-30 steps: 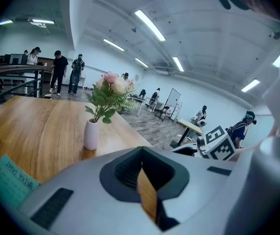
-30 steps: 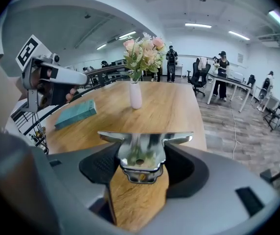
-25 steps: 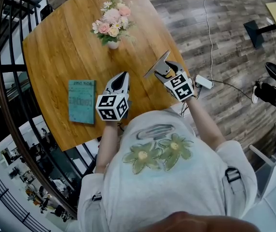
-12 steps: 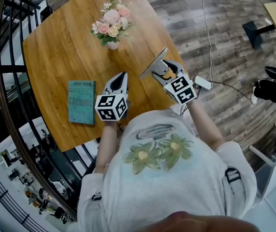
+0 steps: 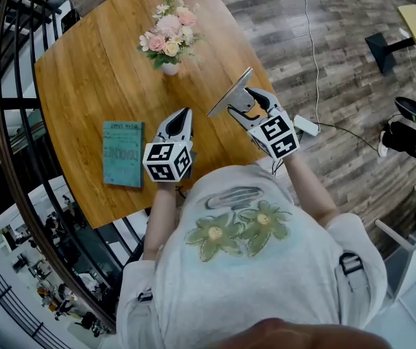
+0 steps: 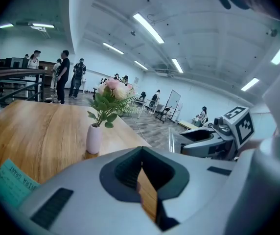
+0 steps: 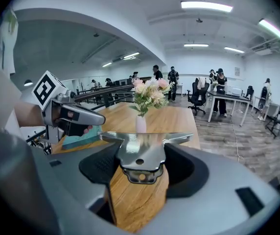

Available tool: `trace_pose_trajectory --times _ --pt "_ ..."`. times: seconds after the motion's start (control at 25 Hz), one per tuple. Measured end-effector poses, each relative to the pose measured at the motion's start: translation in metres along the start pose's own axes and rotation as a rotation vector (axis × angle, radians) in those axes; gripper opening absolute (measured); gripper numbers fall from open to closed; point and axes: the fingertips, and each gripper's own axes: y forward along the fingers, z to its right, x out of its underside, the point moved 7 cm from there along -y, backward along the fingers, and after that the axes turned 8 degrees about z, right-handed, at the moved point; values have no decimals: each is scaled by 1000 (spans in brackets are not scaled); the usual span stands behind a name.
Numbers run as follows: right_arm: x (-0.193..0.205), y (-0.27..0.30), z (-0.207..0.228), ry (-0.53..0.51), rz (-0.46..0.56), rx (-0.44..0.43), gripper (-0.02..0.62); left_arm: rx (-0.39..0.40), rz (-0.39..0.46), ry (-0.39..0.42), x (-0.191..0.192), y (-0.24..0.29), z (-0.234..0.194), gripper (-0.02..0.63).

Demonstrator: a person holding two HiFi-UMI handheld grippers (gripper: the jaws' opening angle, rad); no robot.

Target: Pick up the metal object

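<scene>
The metal object [image 5: 230,91], a flat shiny bracket with a hole, is held above the round wooden table [image 5: 84,71] near its right edge. My right gripper [image 5: 241,103] is shut on it. In the right gripper view the bracket [image 7: 141,153] spans both jaws, its wings sticking out to either side. My left gripper [image 5: 182,116] hovers over the table to the left of the right one, jaws shut with nothing between them; in its own view only a sliver of table shows at the gripper's [image 6: 141,155] tips. The right gripper [image 6: 213,141] is visible there too.
A white vase of pink flowers [image 5: 169,36] stands at the table's far side. A teal book [image 5: 123,153] lies at the left. A black railing [image 5: 4,129] curves round the table's left. A white adapter and cable [image 5: 307,123] lie on the floor at the right.
My right gripper has carried the metal object a little up and to the left, farther over the table. The left gripper has barely moved.
</scene>
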Motion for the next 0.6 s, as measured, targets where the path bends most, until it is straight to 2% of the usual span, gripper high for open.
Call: trace_pose_trajectory --times 0.6 --pt "-32 -13 -5 -11 93 2 285 6 10 19 -4 -1 5 14"
